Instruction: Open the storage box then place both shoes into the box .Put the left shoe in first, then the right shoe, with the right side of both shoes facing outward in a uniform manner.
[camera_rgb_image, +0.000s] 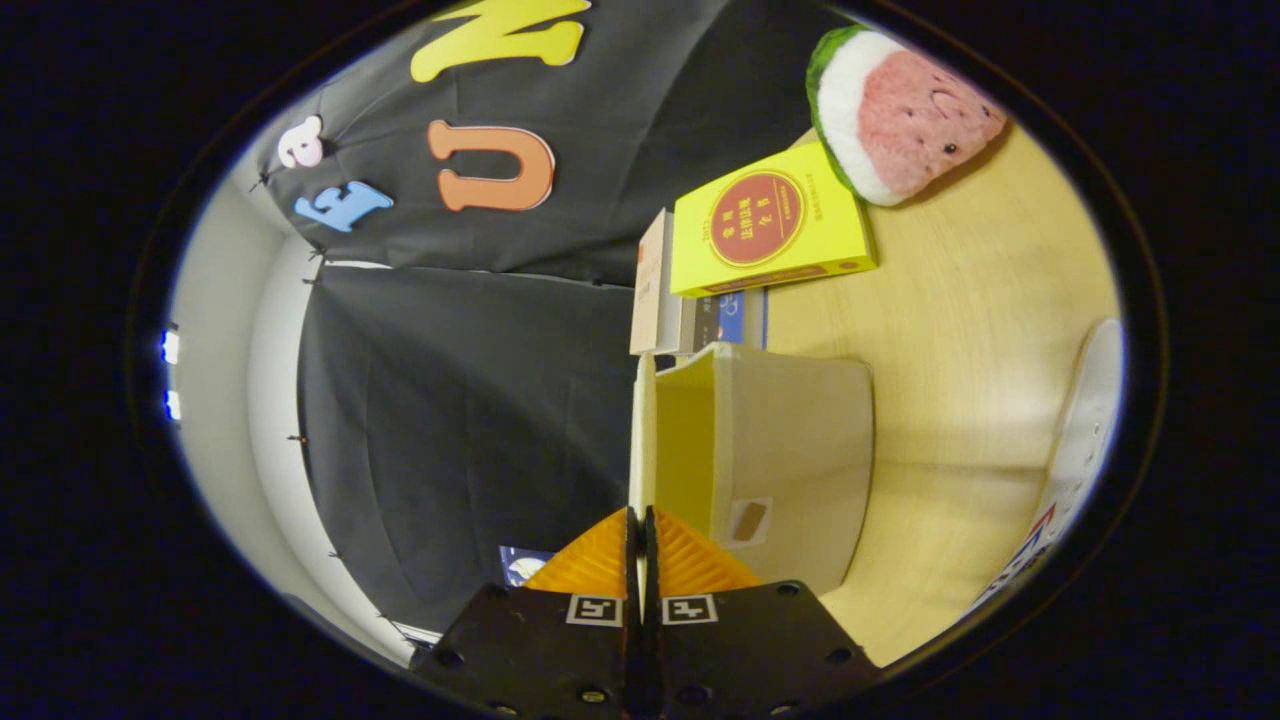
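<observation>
The gripper (640, 520) pinches the box's thin lid (640, 440) edge between its 2 fingers; the box (790, 450) sits on the table (960, 330), 1 shoe (1085, 430) nearby.

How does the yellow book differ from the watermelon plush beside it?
The yellow book is flat, boxy and hard-edged, with a red round emblem on its cover; the watermelon plush is a soft rounded wedge in pink, white and green. The book leans on other books; the plush rests on the wooden table. Both lie beyond the storage box, whose lid the gripper pinches.
</observation>
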